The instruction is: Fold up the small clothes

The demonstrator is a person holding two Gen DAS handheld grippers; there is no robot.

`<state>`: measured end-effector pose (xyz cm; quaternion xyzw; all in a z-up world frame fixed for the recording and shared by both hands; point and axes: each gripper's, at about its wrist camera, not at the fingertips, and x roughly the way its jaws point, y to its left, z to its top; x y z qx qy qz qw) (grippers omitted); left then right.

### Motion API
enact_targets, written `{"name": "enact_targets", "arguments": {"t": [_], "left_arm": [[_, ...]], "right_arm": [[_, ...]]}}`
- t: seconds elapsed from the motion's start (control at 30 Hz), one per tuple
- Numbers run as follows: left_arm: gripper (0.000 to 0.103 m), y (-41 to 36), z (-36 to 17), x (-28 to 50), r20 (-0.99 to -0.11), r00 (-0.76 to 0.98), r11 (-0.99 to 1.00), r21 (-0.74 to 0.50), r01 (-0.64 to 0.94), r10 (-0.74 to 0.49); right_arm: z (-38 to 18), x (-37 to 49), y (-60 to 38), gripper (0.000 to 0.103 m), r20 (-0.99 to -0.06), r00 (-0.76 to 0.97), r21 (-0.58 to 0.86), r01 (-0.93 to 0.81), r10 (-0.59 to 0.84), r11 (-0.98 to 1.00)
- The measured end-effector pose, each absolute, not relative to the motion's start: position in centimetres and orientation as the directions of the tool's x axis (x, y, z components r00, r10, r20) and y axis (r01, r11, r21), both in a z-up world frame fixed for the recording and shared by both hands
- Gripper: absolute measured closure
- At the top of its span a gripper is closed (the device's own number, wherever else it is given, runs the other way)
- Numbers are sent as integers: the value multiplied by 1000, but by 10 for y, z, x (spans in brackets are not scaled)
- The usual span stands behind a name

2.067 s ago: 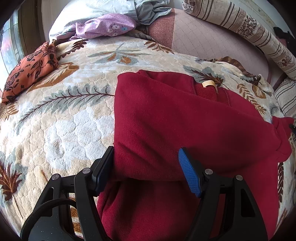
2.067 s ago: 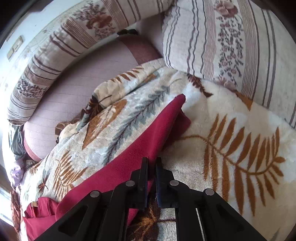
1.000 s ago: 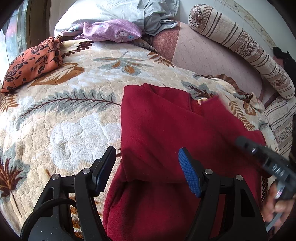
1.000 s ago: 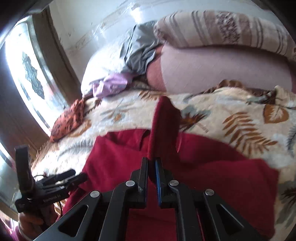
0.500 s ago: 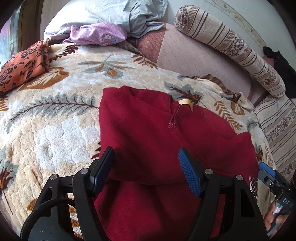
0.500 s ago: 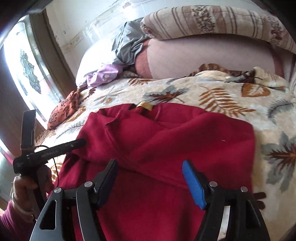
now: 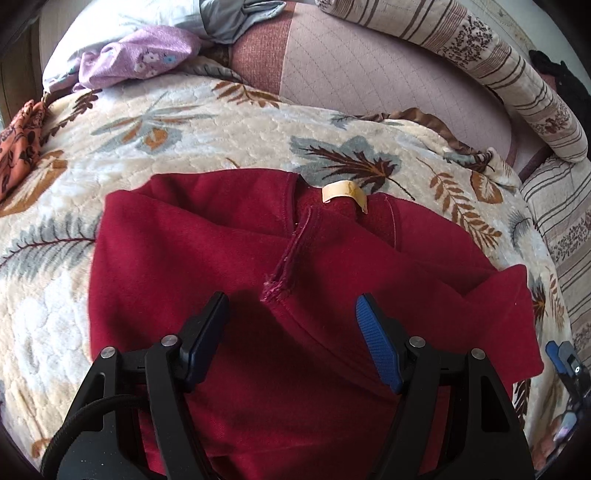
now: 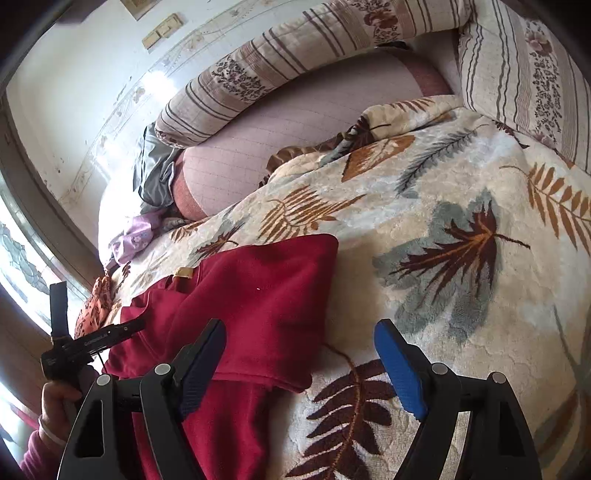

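A dark red fleece top point(image 7: 207, 251) lies on the leaf-patterned blanket point(image 7: 221, 122), collar and tan label point(image 7: 341, 192) at the far side, both sides folded in over the body. My left gripper point(image 7: 291, 301) hovers over its middle just below the neck slit; its jaws are closing, with only flat fabric beneath and nothing pinched. In the right wrist view my right gripper point(image 8: 300, 328) is opening over the top's point(image 8: 266, 288) right edge, one finger above red cloth, the other above the blanket point(image 8: 461, 206). Its blue pad point(image 7: 552, 352) shows at the left wrist view's right edge.
An orange floral cloth point(image 7: 18, 147), a purple floral cloth point(image 7: 144, 59) and a grey garment point(image 7: 236, 14) lie at the far left. A striped bolster point(image 7: 517, 81) and striped pillow point(image 8: 524, 74) border the pink sheet point(image 7: 369, 85). A person's hand point(image 8: 55, 397) holds the left gripper's handle.
My right gripper carried a red flap across the top, let it go, opened and swung to the right edge. My left gripper shifted right, over the middle.
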<state>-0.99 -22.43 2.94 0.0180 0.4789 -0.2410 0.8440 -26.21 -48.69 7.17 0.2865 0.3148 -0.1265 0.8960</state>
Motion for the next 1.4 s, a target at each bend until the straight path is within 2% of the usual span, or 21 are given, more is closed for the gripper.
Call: {"name": "enact_targets", "arguments": {"t": [0.03,0.07,0.13,0.17,0.27,0.37,0.47,0.57,0.63,0.73,0.83,0.93,1.0,1.03,1.13,1.27,1.33,1.4], "left_arm": [[49,-228,28,-8,-816,424,884,-205,420,-392],[66,-231,29,-6,-815,428,885,-206,416,-391],[81,-237,31,-2,-811,423,880,-220,421,-405],[92,-241,32,0,-816,407,874,-224,432,-411],[97,-242,52,-3,-799,421,861,-222,457,-430],[97,-219,92,-7,-729,494,856,-247,455,-473],[97,-179,112,-12,-688,566,879,-244,409,-454],[97,-145,100,-20,-692,626,922,-164,350,-360],[97,-131,78,-18,-726,620,944,-130,303,-298],[97,-113,44,-12,-772,558,948,-187,256,-303],[97,-113,38,-12,-765,559,943,-204,262,-320],[97,-116,42,-13,-752,575,941,-189,282,-323],[97,-117,40,-12,-753,574,941,-189,280,-322],[97,-116,38,-11,-757,569,942,-192,275,-321],[97,-116,32,-9,-766,559,944,-197,264,-317],[97,-121,32,-10,-764,563,943,-184,277,-314],[96,-125,31,-12,-766,564,942,-167,291,-309],[96,-129,32,-15,-765,574,943,-131,305,-292]], "right_arm": [[71,-263,-488,23,-635,771,436,409,-48,801],[70,-263,-490,23,-634,772,443,413,-48,796],[69,-263,-492,23,-628,777,458,409,-38,789],[69,-263,-492,23,-627,778,462,410,-38,786],[65,-263,-494,23,-636,771,464,423,-40,778],[63,-266,-496,23,-637,770,474,432,-41,767],[64,-265,-496,23,-636,770,471,434,-45,768],[63,-265,-495,23,-632,775,479,426,-35,768],[62,-263,-493,23,-636,771,477,425,-31,769],[57,-258,-488,23,-653,757,474,429,-20,769],[60,-249,-479,23,-678,735,446,423,-11,788],[77,-235,-462,24,-683,729,361,377,-34,853],[87,-221,-448,38,-700,713,289,335,-41,897],[90,-211,-440,50,-716,696,239,322,-58,916],[88,-186,-421,66,-743,665,151,274,-73,950],[60,-178,-418,69,-804,586,97,294,-99,951],[37,-184,-430,69,-837,544,143,338,-69,930],[31,-194,-440,69,-815,579,228,356,-23,906]]}}
